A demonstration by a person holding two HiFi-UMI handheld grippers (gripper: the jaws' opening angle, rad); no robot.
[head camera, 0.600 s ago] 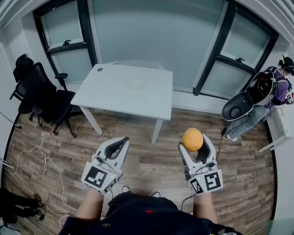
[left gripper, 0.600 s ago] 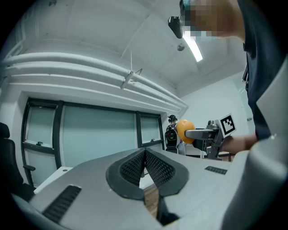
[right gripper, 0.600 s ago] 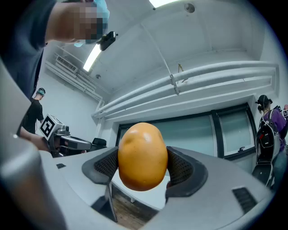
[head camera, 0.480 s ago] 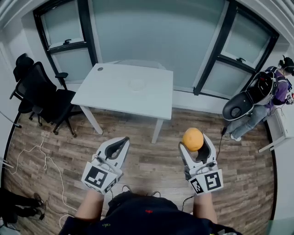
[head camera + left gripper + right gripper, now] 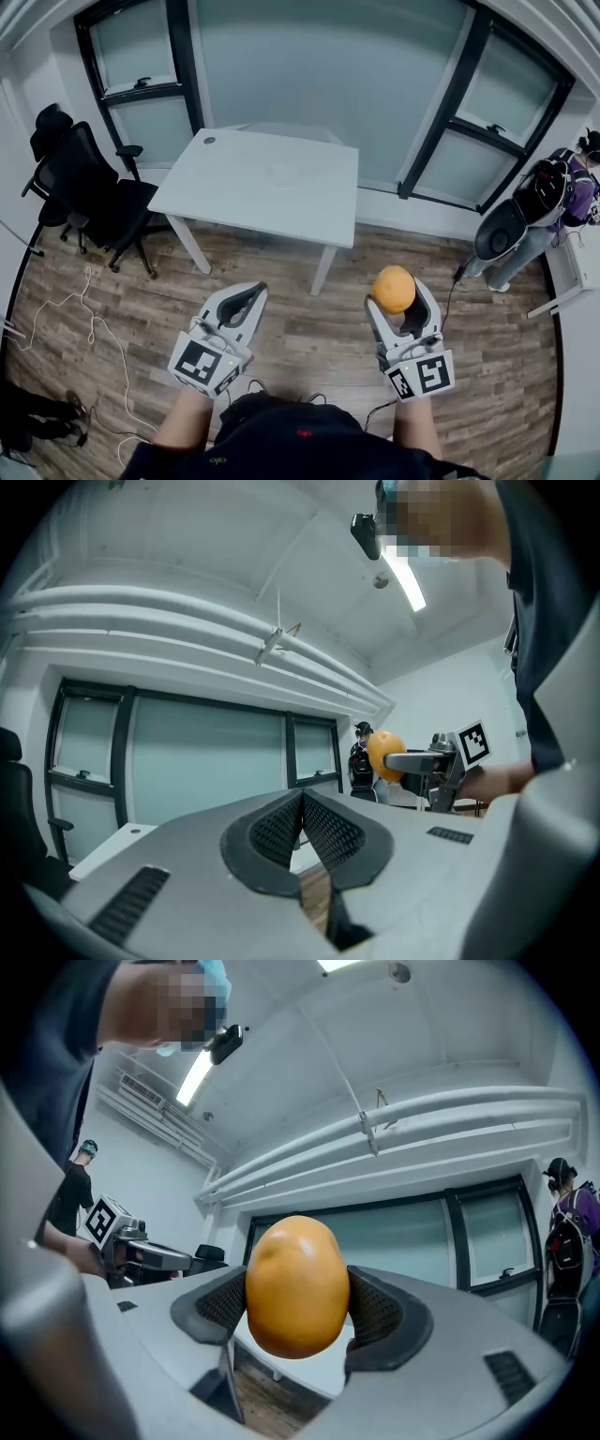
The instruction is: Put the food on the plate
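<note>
Beyond the orange point(image 5: 393, 289) in the right claw point(image 5: 398, 302) stands a white table point(image 5: 258, 183)

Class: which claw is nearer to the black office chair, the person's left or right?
Left. The left claw, shut and empty, is right of the black office chair in the head view; the right claw, gripping the orange fruit, is farther right.

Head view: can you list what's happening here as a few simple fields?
Right gripper: shut on orange fruit, held in air
Left gripper: shut, empty
White table: ahead, beyond both grippers
Plate: maybe the faint round outline on the table; unsure
Task stage: fruit not yet on any plate
</note>
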